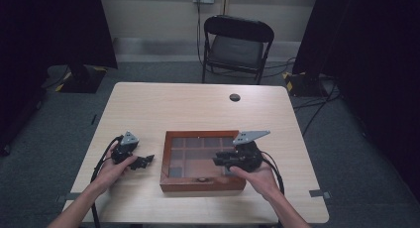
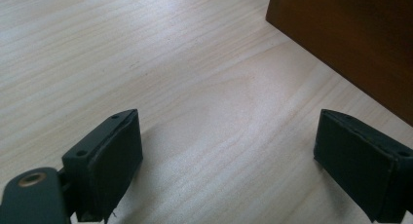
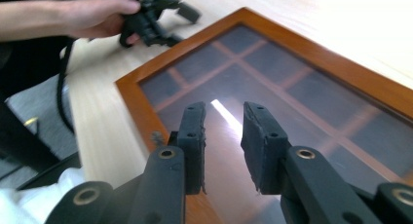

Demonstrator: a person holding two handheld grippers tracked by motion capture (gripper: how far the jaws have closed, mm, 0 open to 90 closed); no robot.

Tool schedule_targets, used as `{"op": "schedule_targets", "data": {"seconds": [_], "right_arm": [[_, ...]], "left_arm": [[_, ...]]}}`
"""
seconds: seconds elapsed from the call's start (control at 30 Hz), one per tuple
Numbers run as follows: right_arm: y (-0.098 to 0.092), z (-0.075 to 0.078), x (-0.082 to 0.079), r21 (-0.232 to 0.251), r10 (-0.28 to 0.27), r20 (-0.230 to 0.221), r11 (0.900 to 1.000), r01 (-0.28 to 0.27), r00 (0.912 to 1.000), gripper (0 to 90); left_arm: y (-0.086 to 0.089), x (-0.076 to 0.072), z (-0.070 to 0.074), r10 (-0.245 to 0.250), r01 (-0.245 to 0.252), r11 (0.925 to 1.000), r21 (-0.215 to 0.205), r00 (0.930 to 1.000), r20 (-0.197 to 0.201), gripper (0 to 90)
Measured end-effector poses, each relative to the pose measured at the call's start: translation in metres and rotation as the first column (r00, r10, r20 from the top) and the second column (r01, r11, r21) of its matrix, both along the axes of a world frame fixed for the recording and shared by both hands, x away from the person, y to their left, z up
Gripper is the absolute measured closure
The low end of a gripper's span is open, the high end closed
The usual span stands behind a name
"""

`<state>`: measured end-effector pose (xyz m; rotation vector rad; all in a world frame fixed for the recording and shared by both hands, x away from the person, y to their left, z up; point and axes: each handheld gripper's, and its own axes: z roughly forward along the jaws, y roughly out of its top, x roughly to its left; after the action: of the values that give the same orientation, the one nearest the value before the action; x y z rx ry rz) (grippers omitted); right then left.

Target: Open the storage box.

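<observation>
A shallow wooden box (image 1: 198, 134) with a glass lid over several compartments lies at the table's middle front, with a small latch (image 1: 202, 179) on its near side. My right gripper (image 1: 220, 161) hovers over the lid's right half and points left. Its jaws stand a narrow gap apart, with nothing between them (image 3: 223, 131), above the glass and the wooden frame (image 3: 311, 48). My left gripper (image 1: 146, 161) rests on the table just left of the box. It is wide open (image 2: 229, 156) over bare wood, with the box's side (image 2: 350, 34) close ahead at the right.
A black folding chair (image 1: 236, 44) stands beyond the table's far edge. A small dark round cap (image 1: 235, 97) sits in the tabletop near the back. Dark curtains hang at both sides. Cables trail from both grippers toward the front edge.
</observation>
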<state>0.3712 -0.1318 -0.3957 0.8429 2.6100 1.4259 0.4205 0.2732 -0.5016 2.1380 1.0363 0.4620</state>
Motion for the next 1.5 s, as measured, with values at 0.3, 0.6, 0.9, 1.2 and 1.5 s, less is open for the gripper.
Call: {"op": "schedule_targets", "data": {"seconds": [0.3,0.6,0.9,1.2,1.5], "right_arm": [[0.020,-0.015,-0.005,0.007,0.091,-0.028,0.996,-0.091,0.9955,75.3],[0.029,-0.028,-0.009,-0.050,0.125,-0.044,0.991,-0.128,0.9911,77.9],[0.034,-0.038,-0.012,-0.056,0.151,-0.052,0.986,-0.154,0.9872,77.1],[0.039,-0.043,-0.015,-0.070,0.163,-0.043,0.984,-0.166,0.9857,80.0],[0.041,-0.041,-0.016,-0.093,0.169,-0.038,0.981,-0.172,0.9849,80.7]], "left_arm": [[0.000,0.000,0.000,0.000,0.000,1.0000,-0.005,1.0000,0.000,9.7],[0.000,0.001,0.000,-0.006,0.006,1.0000,-0.005,1.0000,0.002,9.6],[0.000,0.001,0.000,-0.004,0.004,1.0000,-0.007,1.0000,0.002,9.4],[0.000,0.001,-0.001,-0.004,0.004,0.9999,-0.012,1.0000,0.002,9.1],[0.000,0.001,0.000,-0.009,0.009,1.0000,-0.003,1.0000,0.000,9.0]]}}
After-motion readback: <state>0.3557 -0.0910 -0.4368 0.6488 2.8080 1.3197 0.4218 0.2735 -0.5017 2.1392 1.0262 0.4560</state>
